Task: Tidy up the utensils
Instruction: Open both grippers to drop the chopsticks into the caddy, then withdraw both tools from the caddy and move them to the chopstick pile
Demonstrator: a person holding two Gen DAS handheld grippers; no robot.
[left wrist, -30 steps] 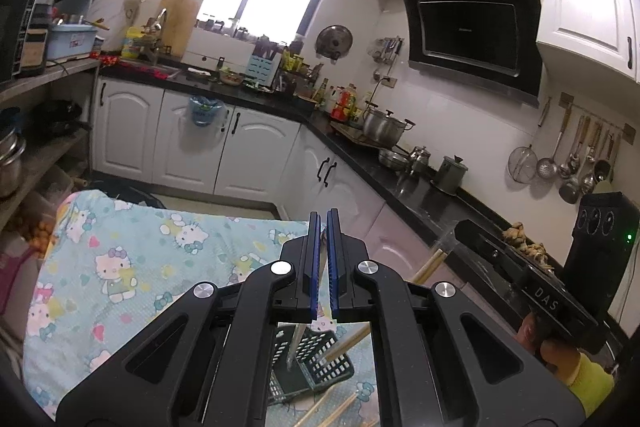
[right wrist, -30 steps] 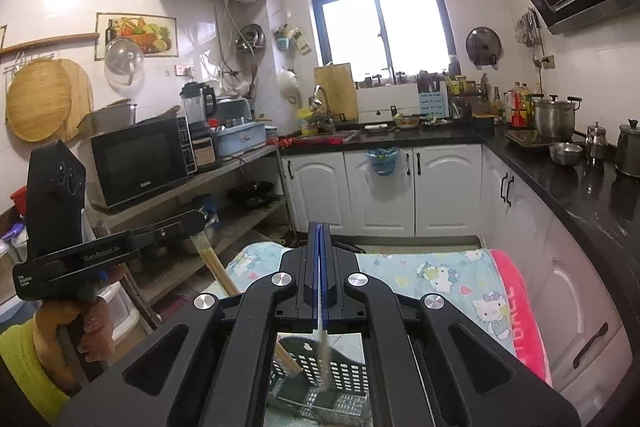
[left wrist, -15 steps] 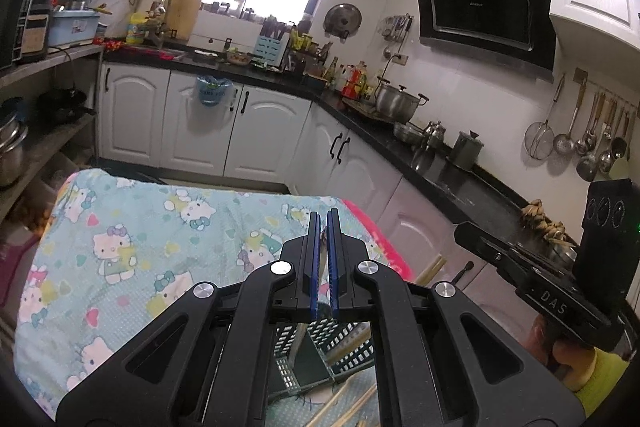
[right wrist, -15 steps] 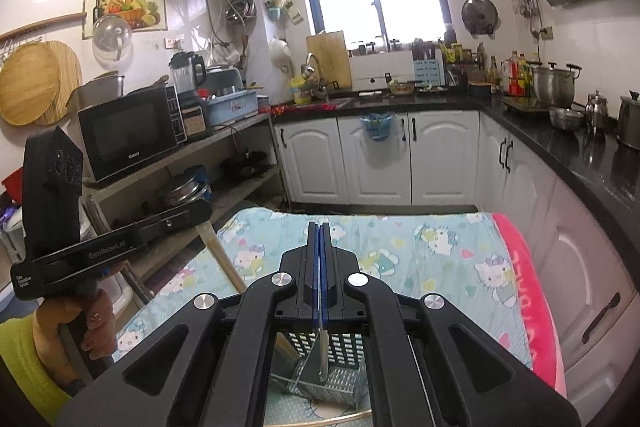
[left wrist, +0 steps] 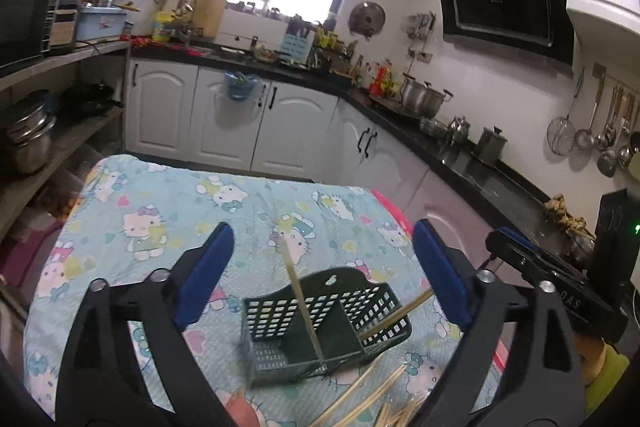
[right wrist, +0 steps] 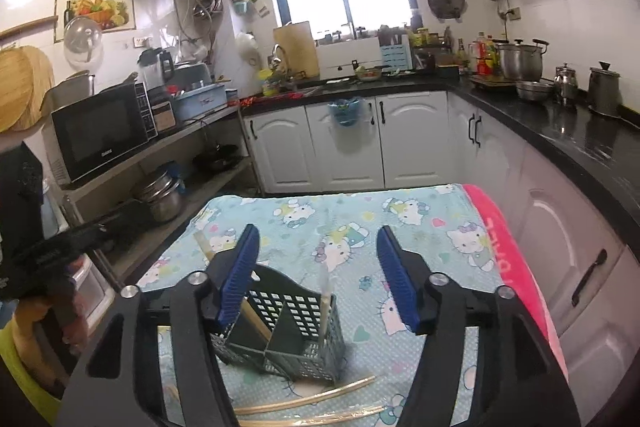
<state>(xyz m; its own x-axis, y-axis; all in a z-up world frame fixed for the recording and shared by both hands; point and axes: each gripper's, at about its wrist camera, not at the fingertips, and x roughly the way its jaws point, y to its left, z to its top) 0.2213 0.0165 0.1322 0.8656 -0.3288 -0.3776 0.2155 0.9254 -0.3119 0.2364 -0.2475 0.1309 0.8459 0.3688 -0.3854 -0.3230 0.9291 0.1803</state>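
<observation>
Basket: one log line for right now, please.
left gripper open | right gripper open | basket holds chopsticks | loose chopsticks on cloth

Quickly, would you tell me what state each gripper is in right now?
Left gripper: open, holding nothing.
Right gripper: open, holding nothing.

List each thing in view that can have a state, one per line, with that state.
Left gripper: open, empty.
Right gripper: open, empty.
Basket: upright on the cloth, two chopsticks standing in it.
Loose chopsticks: lying flat on the cloth beside the basket.
Cabinet doors: shut.
</observation>
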